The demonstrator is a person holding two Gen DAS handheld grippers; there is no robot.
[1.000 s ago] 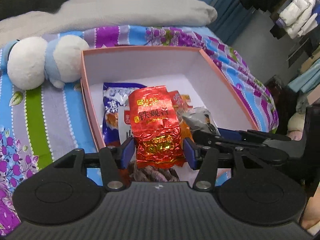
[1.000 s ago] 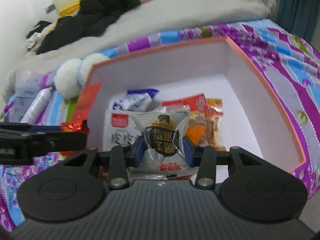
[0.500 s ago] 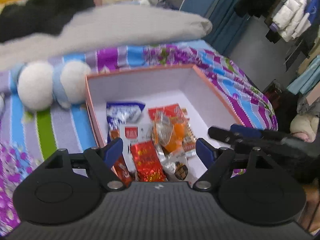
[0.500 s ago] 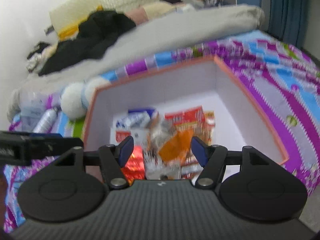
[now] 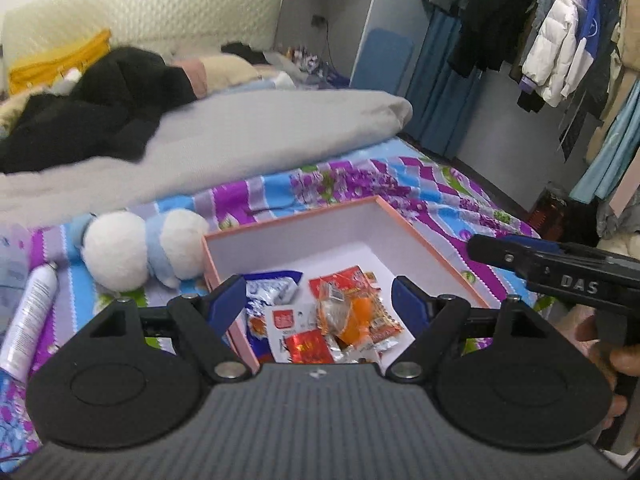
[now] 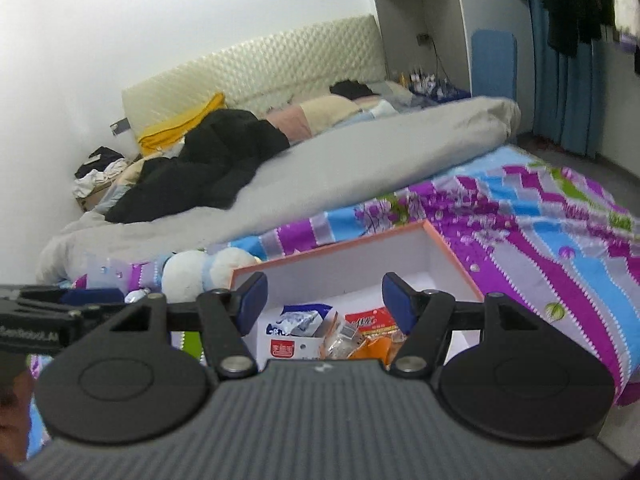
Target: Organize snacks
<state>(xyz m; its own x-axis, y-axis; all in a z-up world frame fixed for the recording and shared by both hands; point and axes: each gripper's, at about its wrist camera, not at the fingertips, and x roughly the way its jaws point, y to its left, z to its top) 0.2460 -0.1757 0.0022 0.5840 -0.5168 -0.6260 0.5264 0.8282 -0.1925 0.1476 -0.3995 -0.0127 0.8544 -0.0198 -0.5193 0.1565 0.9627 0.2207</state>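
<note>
**Both grippers empty over the snack box**

On the bed, left to right: spray can [image 5: 30,312], plush toy [image 5: 140,250], pink box [image 5: 424,236]. Snack packets [image 5: 336,320] lie loose on the box floor, bunched at its near-left corner. Left gripper [image 5: 320,300]: jaws wide apart, nothing between them. Right gripper [image 6: 324,300]: jaws parted, also empty. Both just finished opening.

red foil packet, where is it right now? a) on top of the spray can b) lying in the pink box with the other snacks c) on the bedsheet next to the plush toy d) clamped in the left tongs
b: the red foil packet lies inside the pink box among the other snacks, and the left tongs stand open above it with nothing between them.
</note>
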